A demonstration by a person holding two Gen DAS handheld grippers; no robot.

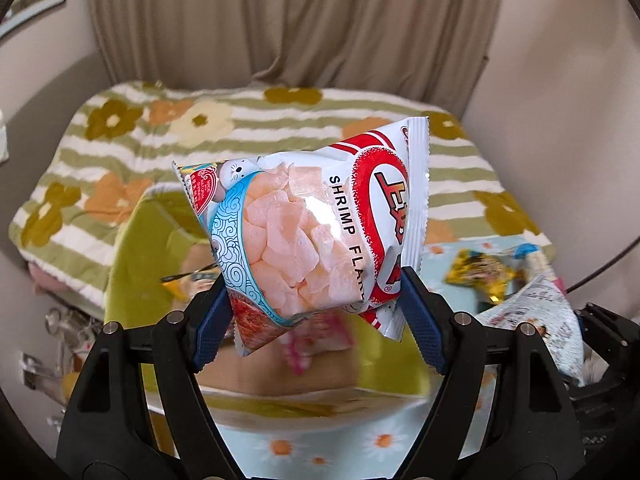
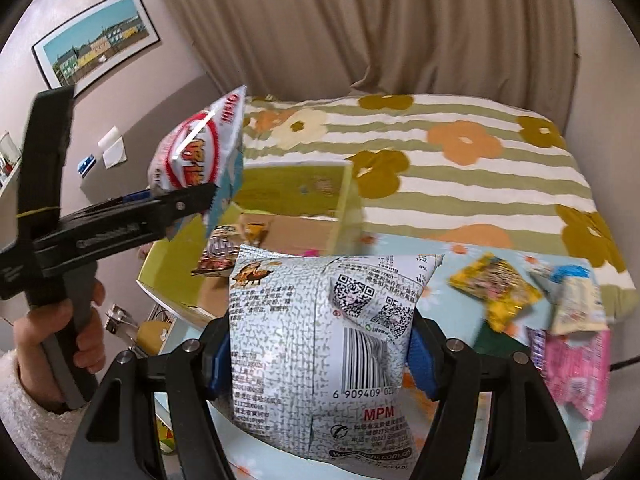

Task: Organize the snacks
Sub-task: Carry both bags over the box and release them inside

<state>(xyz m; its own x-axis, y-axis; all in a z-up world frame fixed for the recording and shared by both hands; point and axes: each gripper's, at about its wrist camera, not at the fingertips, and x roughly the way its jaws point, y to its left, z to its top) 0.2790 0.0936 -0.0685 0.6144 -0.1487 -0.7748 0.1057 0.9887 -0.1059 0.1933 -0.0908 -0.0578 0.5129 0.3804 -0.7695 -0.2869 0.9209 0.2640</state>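
Up in the air, the left gripper [image 1: 316,292] held a bag of shrimp chips [image 1: 316,232], its jaws pressed against both sides of the puffy packet above an open green box [image 2: 296,216]. Close by, the right gripper [image 2: 320,356] had its jaws clamped on a grey printed snack bag [image 2: 316,344], barcode side up, just over the counter [image 2: 444,292]. More packets lay on the counter's daisy-patterned cloth to the right: a yellow one [image 2: 496,288], a pink one [image 2: 576,372]. Inside the box sat a few small packets [image 2: 224,252]. Behind stood a bed [image 2: 480,168] with a flowered, striped blanket.
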